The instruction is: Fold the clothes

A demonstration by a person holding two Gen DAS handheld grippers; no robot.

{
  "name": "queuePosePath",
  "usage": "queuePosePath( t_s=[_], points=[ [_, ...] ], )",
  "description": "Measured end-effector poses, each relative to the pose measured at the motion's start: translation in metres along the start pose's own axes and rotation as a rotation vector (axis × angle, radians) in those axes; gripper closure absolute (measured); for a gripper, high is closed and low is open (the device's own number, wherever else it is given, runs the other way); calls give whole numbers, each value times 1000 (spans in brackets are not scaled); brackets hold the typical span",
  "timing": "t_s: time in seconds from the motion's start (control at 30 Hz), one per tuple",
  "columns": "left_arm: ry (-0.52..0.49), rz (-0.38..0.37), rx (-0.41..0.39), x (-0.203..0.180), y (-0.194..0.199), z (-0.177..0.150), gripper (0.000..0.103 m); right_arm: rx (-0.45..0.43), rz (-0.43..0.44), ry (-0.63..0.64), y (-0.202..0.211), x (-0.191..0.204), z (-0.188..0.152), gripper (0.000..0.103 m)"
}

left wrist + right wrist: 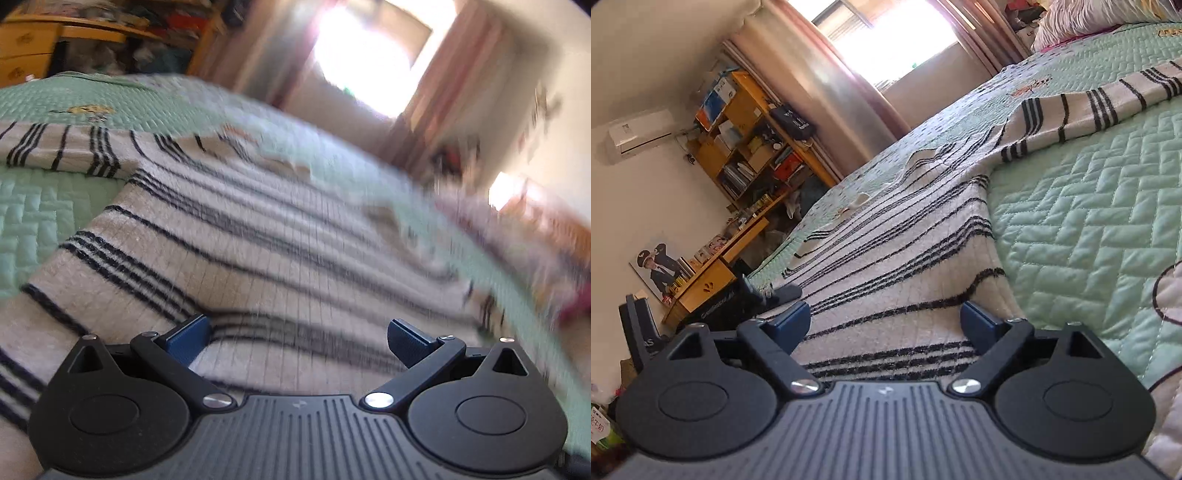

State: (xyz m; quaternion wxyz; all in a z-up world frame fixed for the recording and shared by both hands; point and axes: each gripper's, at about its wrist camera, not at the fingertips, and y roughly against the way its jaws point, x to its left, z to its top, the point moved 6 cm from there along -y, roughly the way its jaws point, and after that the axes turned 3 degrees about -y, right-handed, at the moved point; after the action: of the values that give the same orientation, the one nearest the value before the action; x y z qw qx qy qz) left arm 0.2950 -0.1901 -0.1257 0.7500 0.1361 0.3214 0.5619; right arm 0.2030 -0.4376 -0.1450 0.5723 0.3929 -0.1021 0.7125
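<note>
Left gripper and right gripper both spread wide over striped sweater, nothing pinched; yellow bookshelf sharp in right view only.

Daylight floods from the blown-out window; the left view is motion-blurred, the right sharp, and both bend at the edges.

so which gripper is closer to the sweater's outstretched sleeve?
Can't tell. The left gripper and the right gripper both hang open low over the striped sweater body; the sleeve lies far ahead of both.
</note>
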Motion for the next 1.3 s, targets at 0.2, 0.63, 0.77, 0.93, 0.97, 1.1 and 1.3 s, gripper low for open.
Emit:
queuePosePath(
  t_s=[0.2,0.63,0.77,0.93,0.97,1.1,1.3],
  points=[
    [-38,-88,12,-6,87,-26,1,-16,22,-18,25,-3,-8,14],
    [-106,24,389,-3,135,-96,1,2,-8,-2,21,3,-2,14],
    [87,-96,391,17,148,-94,1,34,-64,41,20,10,-2,14],
    [181,-174,370,31,151,-96,1,141,-223,138,20,41,-7,12],
    [191,-175,367,31,151,-96,1,158,-223,141,25,52,-8,12],
    [196,-160,308,26,164,-82,1,165,-35,-14,55,82,-18,9],
    [174,-142,317,18,178,-80,1,261,29,-248,71,46,-51,4]
  ],
)
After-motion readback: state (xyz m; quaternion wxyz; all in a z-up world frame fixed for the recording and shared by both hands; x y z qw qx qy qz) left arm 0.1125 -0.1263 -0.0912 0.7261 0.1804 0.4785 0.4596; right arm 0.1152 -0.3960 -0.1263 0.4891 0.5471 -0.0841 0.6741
